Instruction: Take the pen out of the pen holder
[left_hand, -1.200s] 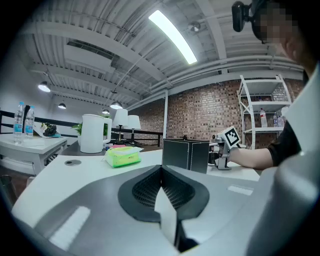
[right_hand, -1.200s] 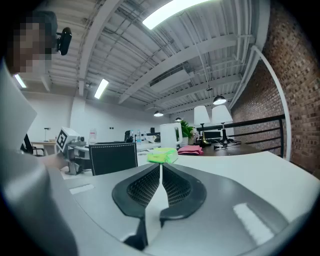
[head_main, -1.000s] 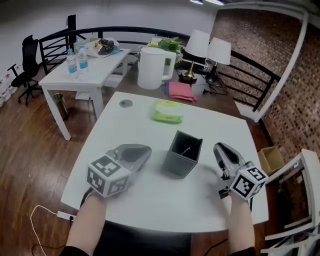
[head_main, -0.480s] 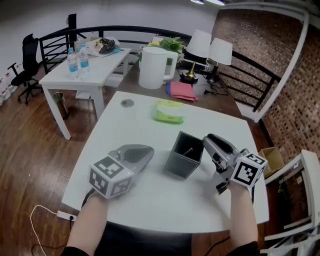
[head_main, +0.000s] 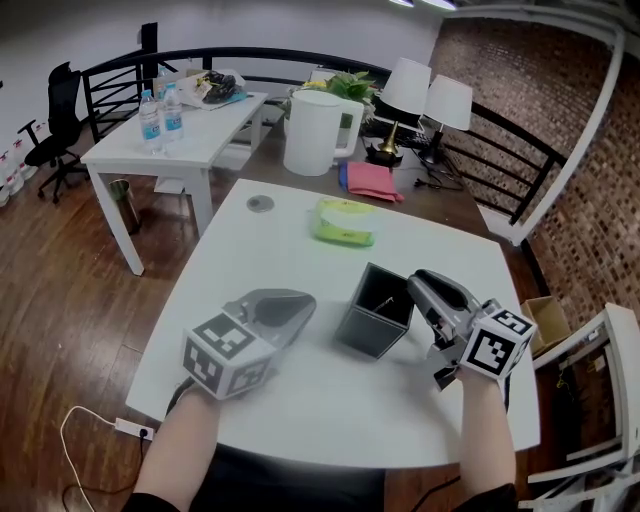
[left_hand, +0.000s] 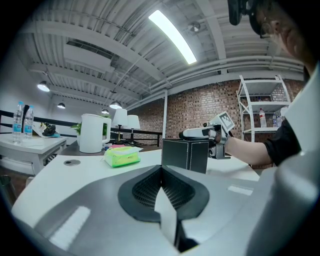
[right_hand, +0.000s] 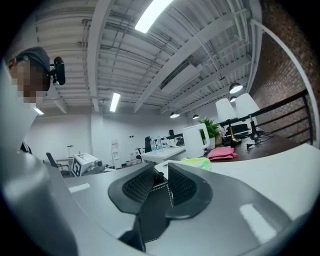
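A black square pen holder (head_main: 378, 312) stands mid-table, with a thin pen (head_main: 381, 300) leaning inside it. My right gripper (head_main: 412, 285) is at the holder's right rim. In the right gripper view its jaws (right_hand: 161, 172) straddle the holder's dark wall (right_hand: 155, 202) and are closing, with the pen's dark top end (right_hand: 158, 176) in the gap between them; the pads are not pressing on it. My left gripper (head_main: 305, 300) rests on the table left of the holder, shut and empty. The left gripper view (left_hand: 161, 169) shows the holder (left_hand: 185, 154) straight ahead.
A green packet (head_main: 345, 221) and a small round disc (head_main: 260, 203) lie farther back on the white table (head_main: 300, 420). Beyond are a white jug (head_main: 310, 132), a pink cloth (head_main: 372, 181), two lamps (head_main: 405, 90) and a side table with bottles (head_main: 160, 115). A white chair (head_main: 600, 400) stands right.
My right gripper has moved left from the table's right side up to the holder's right rim. The left gripper and the holder have stayed put.
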